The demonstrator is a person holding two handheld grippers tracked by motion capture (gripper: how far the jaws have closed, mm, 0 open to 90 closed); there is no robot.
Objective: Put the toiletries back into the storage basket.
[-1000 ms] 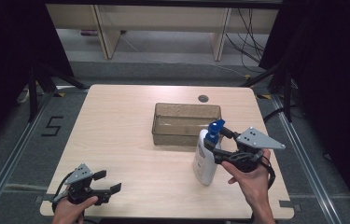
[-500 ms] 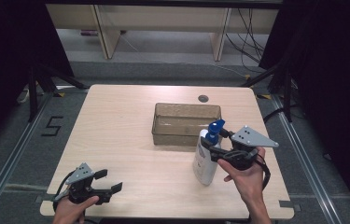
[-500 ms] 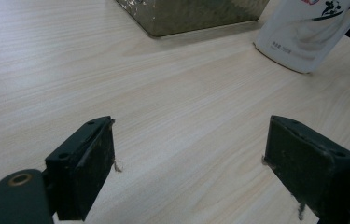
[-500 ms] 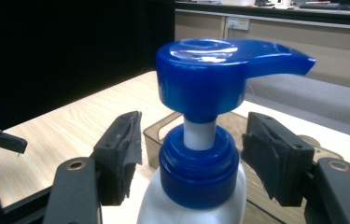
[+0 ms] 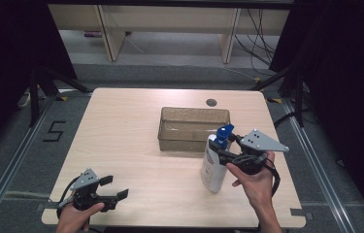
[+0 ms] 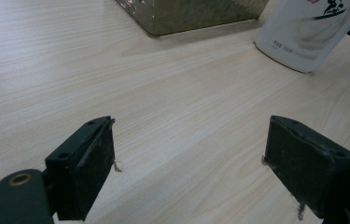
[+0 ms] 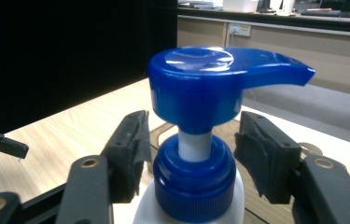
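High view and both gripper views of one moment at a pale wooden surface (image 5: 136,131). A white pump bottle (image 5: 213,165) with a blue pump head (image 7: 210,79) is standing upright near the right front of the surface, just in front of the near right corner of a shallow translucent brown tray (image 5: 194,127).

The right hand-held gripper (image 5: 225,156) is sitting at the bottle's neck. In the right gripper view its jaws are flanking the blue collar (image 7: 194,175) below the pump head, with a narrow gap on each side, so it is released and not gripping. The left hand-held gripper (image 5: 114,188) is resting low at the left front corner of the surface, jaws spread wide over bare wood and holding nothing.

Risks, as a judgement: the bottle is tall on a narrow base, so an off-centre closing could be pushing it sideways and tipping it toward the tray. A grip on the round collar could be slipping or letting the bottle swing when lifted. Pressure on the pump head could be dispensing liquid.

The tray is appearing empty. The bottle is opaque, so its fill level cannot be told.
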